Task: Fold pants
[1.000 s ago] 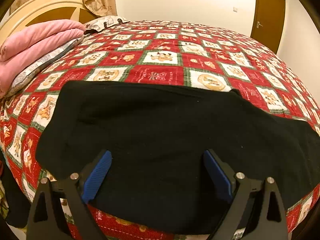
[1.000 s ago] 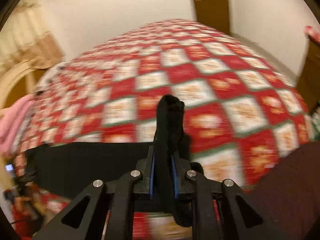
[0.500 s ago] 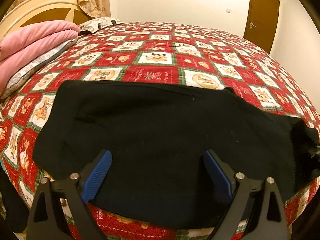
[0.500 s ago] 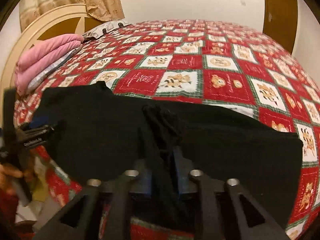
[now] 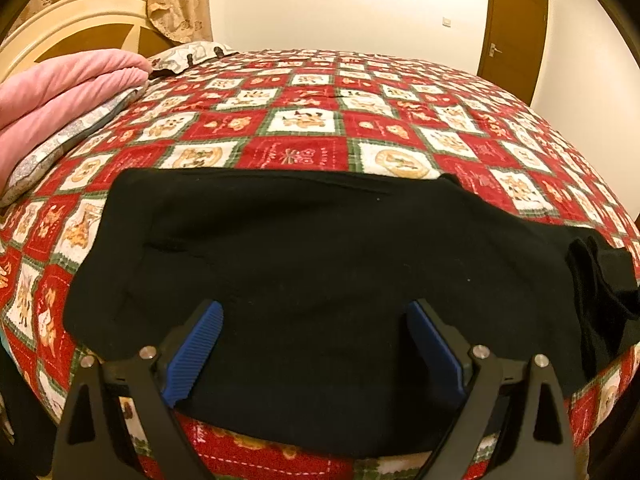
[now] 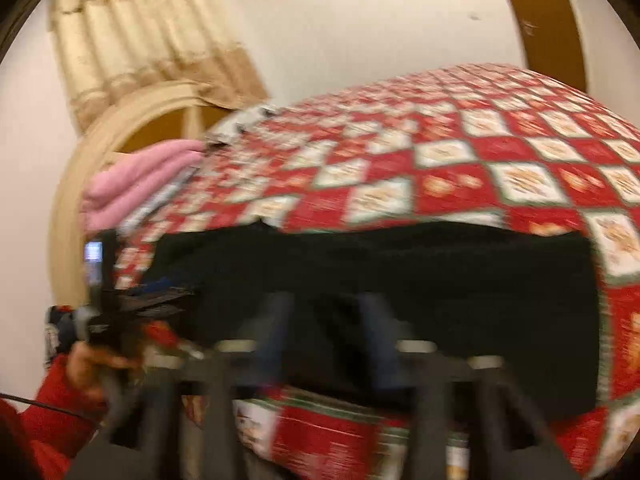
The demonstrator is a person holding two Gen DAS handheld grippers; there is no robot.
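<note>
The black pants (image 5: 312,264) lie flat along the near edge of the bed, with a bunched fold at their right end (image 5: 600,280). My left gripper (image 5: 316,344) is open with blue pads, hovering just above the pants' near edge, holding nothing. In the blurred right wrist view the pants (image 6: 440,280) spread across the bed edge. My right gripper (image 6: 326,336) hangs over their near edge, jaws parted, nothing clearly between them. The left gripper (image 6: 152,300) shows at the left of that view, in a hand with a red sleeve.
The bed carries a red, white and green checked quilt (image 5: 320,120). A folded pink blanket (image 5: 60,92) on a pillow lies at the far left by the cream headboard (image 5: 72,32). A brown door (image 5: 516,32) stands in the far wall.
My right gripper carried the pants' leg end leftward over the pants, then opened and let it go. The pants now lie doubled. My left gripper stayed open, barely moving.
</note>
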